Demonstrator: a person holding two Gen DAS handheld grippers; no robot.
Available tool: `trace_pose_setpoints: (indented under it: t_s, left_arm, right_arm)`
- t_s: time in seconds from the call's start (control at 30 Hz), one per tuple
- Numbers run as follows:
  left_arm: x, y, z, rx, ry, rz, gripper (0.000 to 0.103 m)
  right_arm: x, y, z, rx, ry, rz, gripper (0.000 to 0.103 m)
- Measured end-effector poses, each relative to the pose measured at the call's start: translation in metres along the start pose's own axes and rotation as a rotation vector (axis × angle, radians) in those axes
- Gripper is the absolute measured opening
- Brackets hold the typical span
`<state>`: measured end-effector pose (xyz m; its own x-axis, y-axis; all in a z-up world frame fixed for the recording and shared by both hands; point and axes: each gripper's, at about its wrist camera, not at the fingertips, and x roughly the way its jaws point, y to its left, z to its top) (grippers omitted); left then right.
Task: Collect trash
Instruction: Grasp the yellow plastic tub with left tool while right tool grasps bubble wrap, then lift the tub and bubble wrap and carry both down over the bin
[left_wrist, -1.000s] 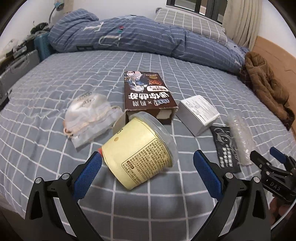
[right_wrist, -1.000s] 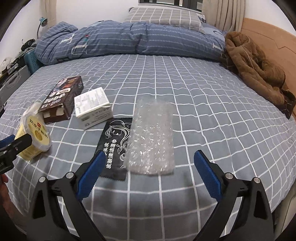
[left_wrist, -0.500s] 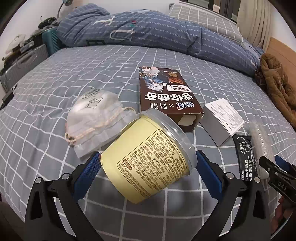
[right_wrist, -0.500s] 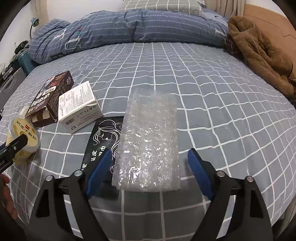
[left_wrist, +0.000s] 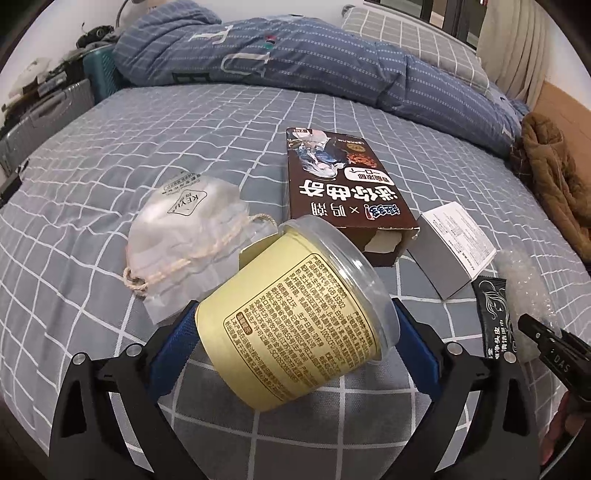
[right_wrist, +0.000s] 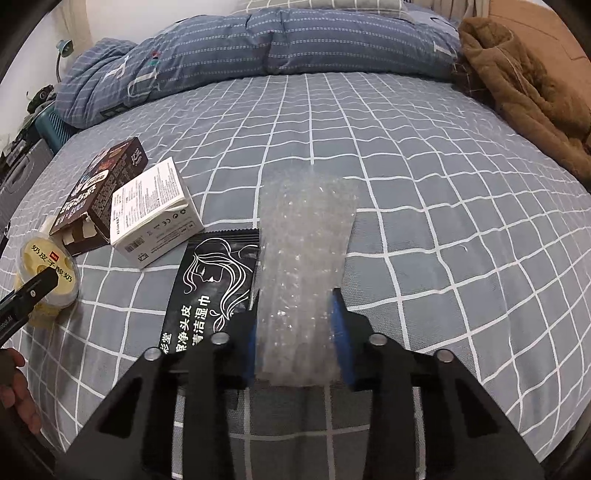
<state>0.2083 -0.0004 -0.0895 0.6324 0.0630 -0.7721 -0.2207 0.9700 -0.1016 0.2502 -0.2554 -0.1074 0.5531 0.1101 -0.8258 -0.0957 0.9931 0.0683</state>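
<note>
Two grippers work the grey checked bed (right_wrist: 406, 155). Right gripper (right_wrist: 298, 332), jaws just closing, pinches the near end of the bubble wrap (right_wrist: 306, 236) lying beside a black sachet (right_wrist: 210, 280). Left gripper (left_wrist: 295, 347) has its jaws spread around the yellow tub (left_wrist: 295, 332); whether its pads press I cannot tell.

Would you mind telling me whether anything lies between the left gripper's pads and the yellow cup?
Nothing visible does. The yellow cup lies on its side directly between the left gripper pads; the clear pouch and brown box sit beyond it.
</note>
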Motion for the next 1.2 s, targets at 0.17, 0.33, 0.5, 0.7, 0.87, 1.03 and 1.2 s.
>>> trace_pose_setpoints:
  t_s: [0.17, 0.33, 0.5, 0.7, 0.87, 1.03, 1.2]
  left_arm:
    - [-0.006, 0.001, -0.001, 0.002, -0.004, -0.035, 0.094]
    - [-0.019, -0.004, -0.003, 0.032, -0.025, -0.073, 0.094]
    - [-0.035, -0.003, -0.001, 0.030, -0.047, -0.123, 0.094]
    - [-0.055, -0.007, -0.004, 0.054, -0.070, -0.159, 0.094]
    - [-0.068, -0.010, -0.010, 0.072, -0.081, -0.172, 0.094]
    - [-0.078, -0.013, -0.017, 0.094, -0.082, -0.171, 0.094]
    - [-0.093, -0.013, -0.025, 0.104, -0.096, -0.180, 0.094]
  right_arm:
    - [-0.003, 0.001, 0.000, 0.001, -0.011, -0.001, 0.024]
    - [-0.016, 0.006, 0.002, -0.011, -0.051, 0.002, 0.023]
    - [-0.030, 0.013, 0.000, -0.026, -0.087, 0.011, 0.023]
    - [-0.046, 0.019, -0.006, -0.037, -0.121, 0.023, 0.023]
    - [-0.061, 0.024, -0.015, -0.042, -0.142, 0.035, 0.023]
    - [-0.083, 0.029, -0.023, -0.047, -0.198, 0.032, 0.023]
    - [-0.100, 0.031, -0.030, -0.050, -0.225, 0.036, 0.023]
